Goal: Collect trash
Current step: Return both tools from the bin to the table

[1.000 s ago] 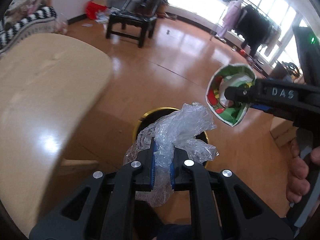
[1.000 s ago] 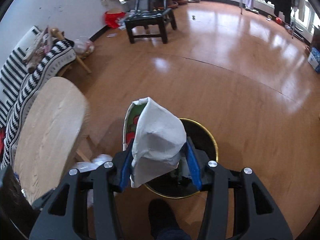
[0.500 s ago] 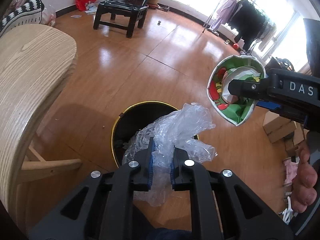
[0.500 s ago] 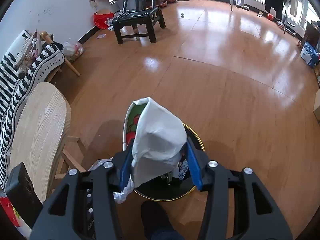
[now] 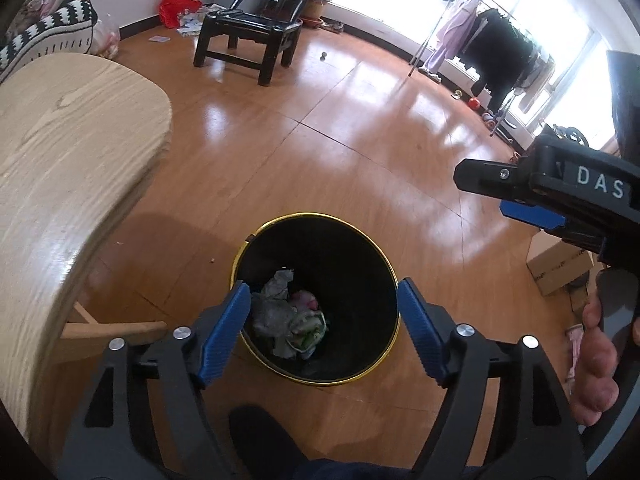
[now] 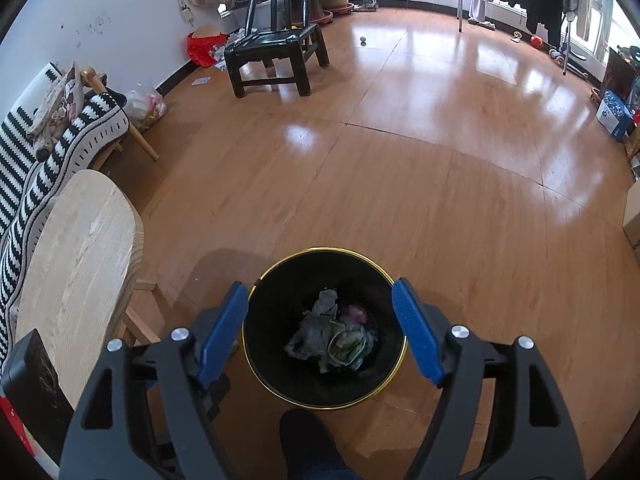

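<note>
A black trash bin with a gold rim stands on the wooden floor below both grippers. Inside it lie crumpled clear plastic and a green-and-white paper bowl. My left gripper hangs over the bin, its jaws opening with nothing between them. My right gripper is also above the bin, jaws opening and empty. The right gripper also shows at the right edge of the left wrist view, held by a hand.
A light wooden table stands left of the bin. A black chair stands farther back. A striped sofa, a clothes rack and a cardboard box line the room. A dark shoe is just below the bin.
Both grippers opened. The clear plastic left the left gripper and the paper bowl left the right gripper; both now lie in the bin.
</note>
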Demonstrator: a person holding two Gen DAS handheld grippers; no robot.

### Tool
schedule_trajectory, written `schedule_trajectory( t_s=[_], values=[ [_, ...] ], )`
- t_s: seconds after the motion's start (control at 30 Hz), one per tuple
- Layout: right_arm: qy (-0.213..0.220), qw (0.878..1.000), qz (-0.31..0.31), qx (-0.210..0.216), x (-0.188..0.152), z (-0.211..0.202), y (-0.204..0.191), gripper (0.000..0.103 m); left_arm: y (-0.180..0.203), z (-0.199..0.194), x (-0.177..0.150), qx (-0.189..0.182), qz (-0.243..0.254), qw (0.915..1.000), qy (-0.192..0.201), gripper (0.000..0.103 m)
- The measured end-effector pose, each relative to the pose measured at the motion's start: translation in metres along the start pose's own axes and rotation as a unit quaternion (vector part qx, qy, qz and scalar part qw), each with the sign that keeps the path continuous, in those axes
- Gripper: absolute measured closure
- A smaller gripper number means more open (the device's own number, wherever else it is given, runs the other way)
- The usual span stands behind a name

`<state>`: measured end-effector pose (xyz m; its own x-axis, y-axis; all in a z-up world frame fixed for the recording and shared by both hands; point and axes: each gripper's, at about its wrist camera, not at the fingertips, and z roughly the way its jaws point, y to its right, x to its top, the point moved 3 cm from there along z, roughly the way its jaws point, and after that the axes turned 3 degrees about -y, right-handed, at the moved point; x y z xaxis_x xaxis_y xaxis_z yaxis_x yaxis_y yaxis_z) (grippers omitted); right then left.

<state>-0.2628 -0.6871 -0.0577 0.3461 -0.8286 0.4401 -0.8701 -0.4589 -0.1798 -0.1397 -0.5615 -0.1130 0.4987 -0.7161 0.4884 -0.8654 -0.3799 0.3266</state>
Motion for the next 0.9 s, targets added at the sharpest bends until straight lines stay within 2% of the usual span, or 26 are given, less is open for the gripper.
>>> schedule_trajectory(
  t_s=[0.13, 0.23, 0.3, 0.5, 0.67, 0.8, 0.9],
  values=[
    [0.007, 1.0, -0.014, 0.01, 0.001, -0.003, -0.016, 0.028, -0.009, -0.024, -0.001, 0.012, 0.004, 0.9997, 0.019, 0.019],
    [0.018, 0.999, -0.028, 0.033, 0.003, -0.012, -0.04, 0.024, -0.027, -0.055, -0.002, 0.04, -0.004, 0.9984, 0.039, 0.012],
    [0.032, 0.998, -0.039, 0.047, 0.002, -0.021, -0.059, 0.018, -0.045, -0.079, -0.002, 0.059, -0.021, 0.9967, 0.053, 0.01],
    [0.058, 0.989, -0.104, 0.093, -0.011, -0.047, -0.143, 0.017, -0.102, -0.157, -0.019, 0.124, -0.061, 0.9862, 0.091, 0.009],
    [0.056, 0.976, -0.163, 0.13, -0.033, -0.057, -0.219, 0.016, -0.164, -0.232, -0.055, 0.21, -0.094, 0.9671, 0.108, 0.009],
    [0.045, 0.963, -0.216, 0.156, -0.064, -0.062, -0.286, 0.016, -0.207, -0.286, -0.087, 0.253, -0.13, 0.9503, 0.128, 0.009],
    [0.04, 0.95, -0.257, 0.174, -0.092, -0.069, -0.337, 0.016, -0.244, -0.328, -0.12, 0.295, -0.162, 0.9306, 0.144, 0.009]
  ],
)
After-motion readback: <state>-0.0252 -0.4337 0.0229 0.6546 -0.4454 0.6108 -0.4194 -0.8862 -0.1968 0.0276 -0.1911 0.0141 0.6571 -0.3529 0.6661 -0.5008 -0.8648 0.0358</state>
